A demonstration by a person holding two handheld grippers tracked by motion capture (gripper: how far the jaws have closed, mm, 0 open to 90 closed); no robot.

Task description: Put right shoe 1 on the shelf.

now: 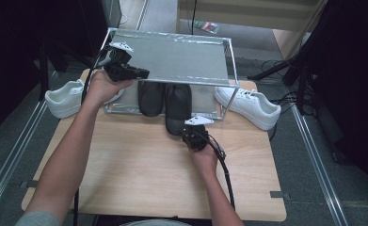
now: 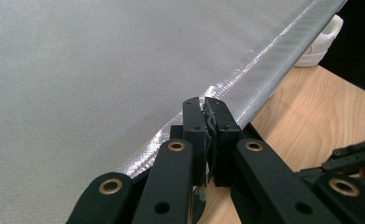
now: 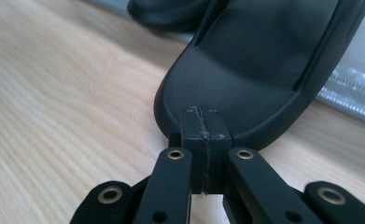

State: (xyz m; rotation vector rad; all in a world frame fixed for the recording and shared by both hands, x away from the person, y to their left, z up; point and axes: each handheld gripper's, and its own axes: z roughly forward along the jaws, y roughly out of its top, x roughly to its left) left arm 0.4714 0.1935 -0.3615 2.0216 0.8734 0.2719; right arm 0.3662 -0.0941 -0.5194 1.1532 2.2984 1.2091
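A: High view, from the left: a white sneaker [image 1: 66, 98] lies at the table's left edge, then the left gripper [image 1: 141, 73] sits at the near-left corner of the shoe rack [image 1: 172, 59]. Left gripper view shows its jaws clenched, apparently pinching the top shelf's silvery edge, steadying the rack.

B: And the black shoes?

A: One black shoe [image 1: 150, 96] sits on the lower shelf, left of centre. The other black shoe [image 1: 178, 107] is just right of it, its near end sticking out past the rack onto the wooden table [image 1: 125, 165]. The right gripper [image 1: 191, 134] is at that end, jaws shut flat together against the sole's rim in the right gripper view, holding nothing.

B: Progress?

A: I'd judge halfway: one shoe stowed, this one needs pushing in, and the second white sneaker [image 1: 250, 106] waits at the right.

B: Orientation?

A: Its long axis runs near to far, parallel to its mate.
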